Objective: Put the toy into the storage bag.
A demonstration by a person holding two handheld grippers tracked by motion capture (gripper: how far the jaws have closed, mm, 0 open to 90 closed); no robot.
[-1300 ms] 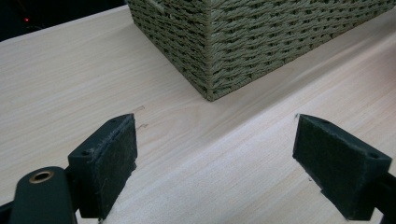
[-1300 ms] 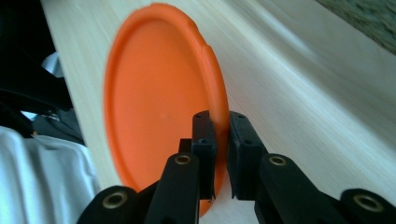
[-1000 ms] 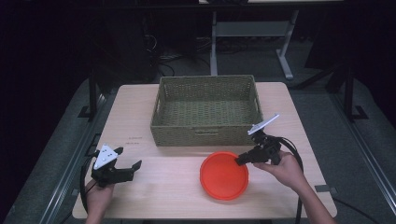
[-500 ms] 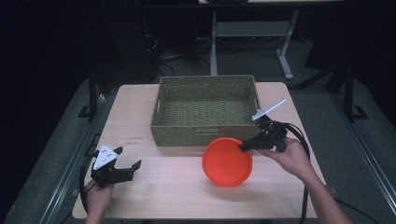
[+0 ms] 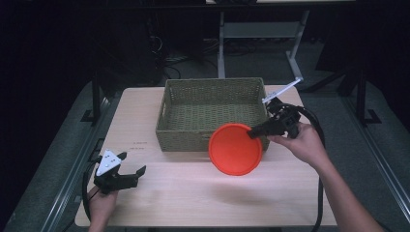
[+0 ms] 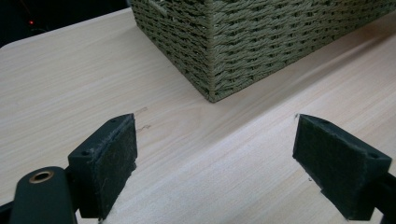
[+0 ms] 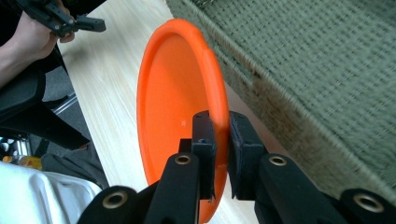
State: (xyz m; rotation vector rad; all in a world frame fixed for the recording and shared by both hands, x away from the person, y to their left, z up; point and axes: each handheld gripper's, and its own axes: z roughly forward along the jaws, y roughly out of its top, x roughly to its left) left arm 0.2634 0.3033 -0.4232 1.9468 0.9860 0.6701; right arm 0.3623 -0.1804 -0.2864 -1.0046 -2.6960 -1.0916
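An orange plate (image 5: 235,148) hangs tilted above the table, just in front of the woven basket (image 5: 212,112). My right gripper (image 5: 253,132) is shut on the plate's rim; in the right gripper view its jaws pinch the orange plate (image 7: 177,107) edge-on beside the basket wall (image 7: 317,70). My left gripper (image 5: 129,168) rests open near the table's front left corner, held by a hand. In the left gripper view its pads (image 6: 109,156) stand wide apart over bare wood, with the basket's corner (image 6: 215,56) ahead.
The light wooden table (image 5: 164,193) has free room in front of the basket. The plate's shadow falls on the wood below it. Dark floor, cables and a metal stand lie beyond the far edge.
My right gripper has lifted the orange plate off the table and tipped it up, moving it toward the basket. The left gripper has stayed put.
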